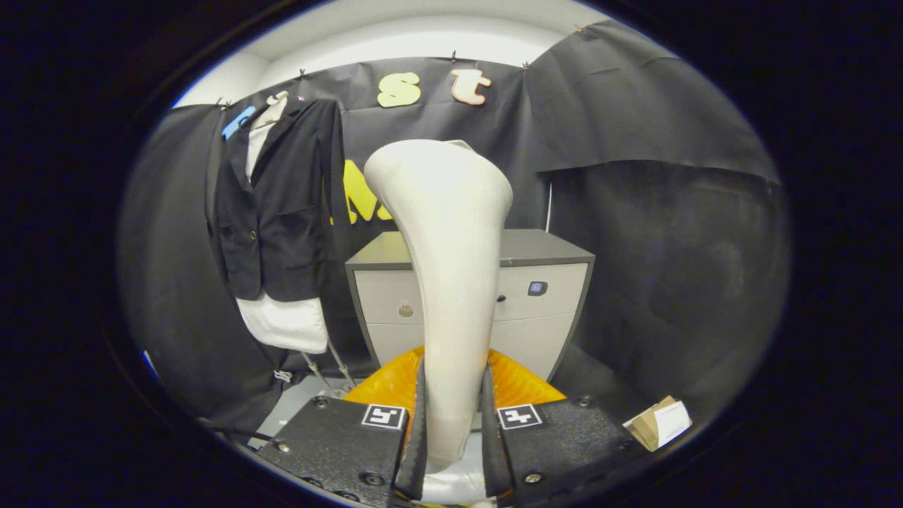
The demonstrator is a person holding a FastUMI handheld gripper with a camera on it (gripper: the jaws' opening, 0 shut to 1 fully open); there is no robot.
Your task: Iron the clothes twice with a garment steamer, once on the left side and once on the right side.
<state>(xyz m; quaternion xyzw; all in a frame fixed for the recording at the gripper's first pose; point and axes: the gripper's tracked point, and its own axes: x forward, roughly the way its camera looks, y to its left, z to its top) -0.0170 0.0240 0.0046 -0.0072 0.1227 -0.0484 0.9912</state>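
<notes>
Smooth matt plastic steamer (444, 282), dark cloth jacket (279, 204), matt drawer cabinet (543, 282), glossy orange plastic base (384, 384)

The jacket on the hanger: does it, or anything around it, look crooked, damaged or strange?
Nothing stands out. The dark jacket hangs straight over a white garment, left of the cabinet. The gripper is shut on the steamer, which stands upright between its fingers.

steamer (446, 282): plain cream-white, clamped between both fingers of the gripper (451, 430)
jacket (282, 197), upper left: black, over a white shirt (286, 323)
cabinet (543, 282), centre: dark grey top and sides, off-white drawer fronts
steamer base (522, 384), lower centre: translucent orange, ribbed
cardboard box (659, 422), lower right: brown with a white label
</notes>
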